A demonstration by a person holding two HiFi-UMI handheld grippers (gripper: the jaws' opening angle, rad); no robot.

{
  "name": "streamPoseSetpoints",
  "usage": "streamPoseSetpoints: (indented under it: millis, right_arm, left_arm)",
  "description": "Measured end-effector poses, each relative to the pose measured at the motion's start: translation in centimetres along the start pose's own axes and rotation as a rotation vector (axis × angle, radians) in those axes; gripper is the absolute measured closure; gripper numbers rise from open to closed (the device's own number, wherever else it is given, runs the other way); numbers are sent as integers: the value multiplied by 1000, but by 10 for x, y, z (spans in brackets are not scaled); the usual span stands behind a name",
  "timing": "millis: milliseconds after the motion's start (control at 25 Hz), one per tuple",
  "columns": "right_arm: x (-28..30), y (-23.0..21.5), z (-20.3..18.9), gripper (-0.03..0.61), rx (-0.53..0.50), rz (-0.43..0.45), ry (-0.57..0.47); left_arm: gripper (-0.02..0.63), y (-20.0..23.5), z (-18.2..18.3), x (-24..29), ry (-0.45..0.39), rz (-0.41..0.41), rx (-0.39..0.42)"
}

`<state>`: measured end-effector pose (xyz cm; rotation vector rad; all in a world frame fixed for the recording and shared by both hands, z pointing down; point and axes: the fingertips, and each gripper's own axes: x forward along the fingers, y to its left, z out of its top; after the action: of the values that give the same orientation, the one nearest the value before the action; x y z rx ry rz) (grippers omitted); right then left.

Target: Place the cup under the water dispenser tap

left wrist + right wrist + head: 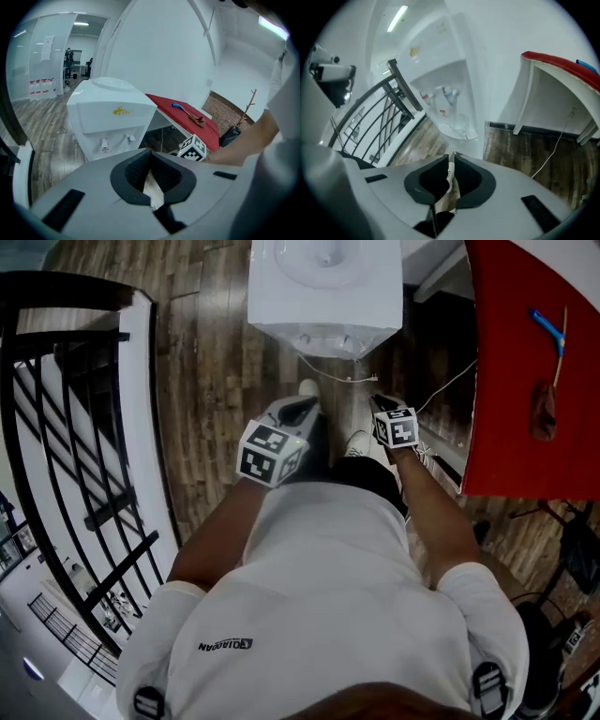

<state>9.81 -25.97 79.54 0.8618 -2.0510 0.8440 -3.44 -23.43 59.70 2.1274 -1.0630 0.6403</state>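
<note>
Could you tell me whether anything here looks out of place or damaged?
Nothing looks spilled or broken. Only a loose white cable trails across the floor by the dispenser, near the person's feet, a possible trip hazard.

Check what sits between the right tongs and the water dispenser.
Only wood floor, crossed by a thin white cable, as the head view shows. The right tongs and the water dispenser stand apart.
</note>
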Motion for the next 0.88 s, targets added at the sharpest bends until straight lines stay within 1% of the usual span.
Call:
streamPoseSetpoints:
  millis: [160, 240, 400, 480, 560, 680, 880]
  right_arm:
    - [-64, 28, 28, 543, 33, 113, -106]
    - [-99, 48, 39, 555, 21, 175, -161]
    - [-166, 86, 61, 555, 4, 317, -279]
    - [-197, 98, 68, 555, 19, 347, -339]
    - [-221, 106, 73, 555, 40, 351, -389]
    - [-246, 119, 79, 555, 58, 372, -439]
    - [-279, 152, 85, 555, 93, 523, -493]
  left_arm:
    - [617, -29, 8, -6, -27, -10, 46]
    - [617, -43, 9, -14, -46, -9, 48]
    - [617, -62, 15, -30, -97, 8, 41]
    - [617, -70, 18, -43, -130, 21, 29]
    - [617, -78, 19, -58, -168, 30, 15]
    - [617, -86, 18, -76, -207, 33, 1]
    - [617, -92, 19, -96, -243, 33, -20]
